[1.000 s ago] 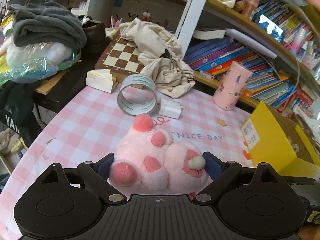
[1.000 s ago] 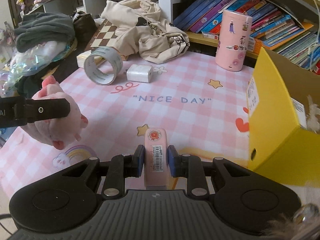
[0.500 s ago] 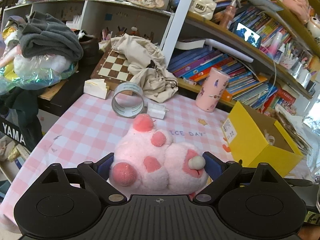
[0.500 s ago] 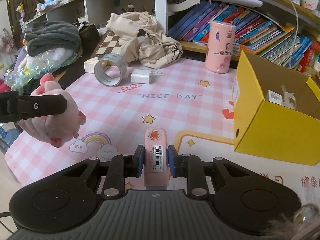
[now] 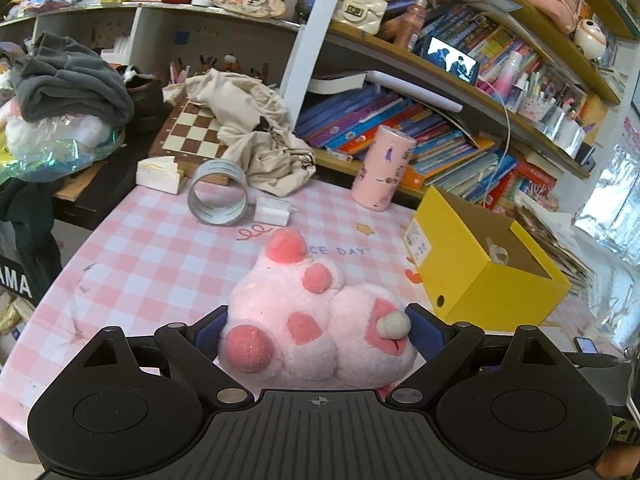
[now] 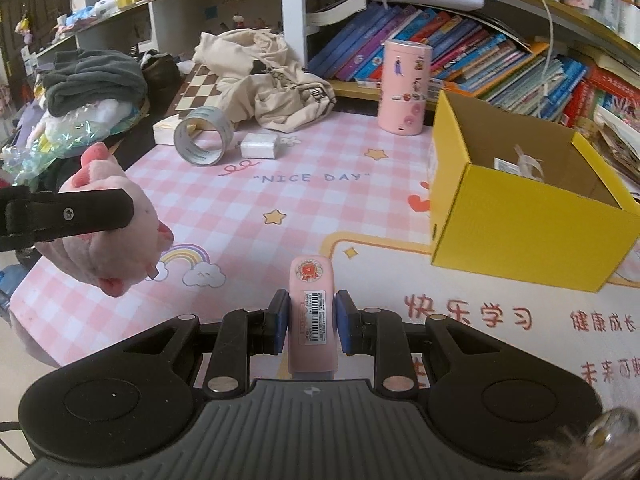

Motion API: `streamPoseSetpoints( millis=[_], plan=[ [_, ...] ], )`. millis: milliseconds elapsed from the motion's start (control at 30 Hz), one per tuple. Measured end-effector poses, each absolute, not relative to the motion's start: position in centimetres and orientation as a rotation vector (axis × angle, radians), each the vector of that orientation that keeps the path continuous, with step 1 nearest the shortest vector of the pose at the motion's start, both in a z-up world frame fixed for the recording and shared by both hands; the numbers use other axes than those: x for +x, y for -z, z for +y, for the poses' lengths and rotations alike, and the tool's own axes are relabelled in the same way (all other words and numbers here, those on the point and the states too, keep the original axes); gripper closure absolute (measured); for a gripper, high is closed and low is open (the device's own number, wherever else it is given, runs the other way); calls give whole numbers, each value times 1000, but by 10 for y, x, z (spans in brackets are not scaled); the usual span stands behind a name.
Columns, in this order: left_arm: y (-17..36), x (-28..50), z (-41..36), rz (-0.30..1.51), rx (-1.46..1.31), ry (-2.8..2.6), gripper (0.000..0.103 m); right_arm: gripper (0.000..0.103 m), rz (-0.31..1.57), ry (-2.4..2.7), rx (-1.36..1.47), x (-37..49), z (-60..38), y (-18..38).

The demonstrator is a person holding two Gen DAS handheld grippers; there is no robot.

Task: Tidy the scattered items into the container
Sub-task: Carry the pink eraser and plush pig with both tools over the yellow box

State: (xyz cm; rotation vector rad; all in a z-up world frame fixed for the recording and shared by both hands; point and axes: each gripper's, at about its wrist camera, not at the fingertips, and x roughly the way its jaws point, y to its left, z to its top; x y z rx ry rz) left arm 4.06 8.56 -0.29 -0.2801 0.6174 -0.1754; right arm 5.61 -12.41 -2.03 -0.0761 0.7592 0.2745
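My left gripper (image 5: 316, 326) is shut on a pink plush toy (image 5: 316, 316) and holds it above the pink checked mat; the toy also shows in the right wrist view (image 6: 108, 240), at the left. My right gripper (image 6: 311, 316) is shut on a slim pink device with a barcode label (image 6: 312, 312), held above the mat's front. The open yellow box (image 6: 520, 208) stands at the right, with a few small items inside; it also shows in the left wrist view (image 5: 480, 264). A tape roll (image 6: 202, 136) and a white charger (image 6: 260, 145) lie at the mat's far left.
A pink cylinder (image 6: 405, 86) stands at the back of the mat. A beige cloth bag (image 6: 276, 80) and a chessboard (image 5: 188, 132) lie behind the tape. Shelves of books (image 6: 480, 56) run along the back. Piled clothes (image 5: 68, 80) sit at the left.
Both grippers have risen and pulled back with their loads. The table looks farther away and the box's inside has come into view.
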Motion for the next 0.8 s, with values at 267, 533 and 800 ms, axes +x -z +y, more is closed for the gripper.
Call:
streamPoseSetpoints(
  millis=[267, 533, 800],
  plan=[
    [4, 41, 68, 624, -264, 242, 11, 80, 765, -212, -77, 46, -142, 19],
    [5, 47, 51, 633, -251, 291, 11, 80, 776, -150, -52, 39, -163, 21],
    [6, 49, 34, 648, -223, 342, 11, 80, 775, -119, -33, 35, -178, 20]
  ],
)
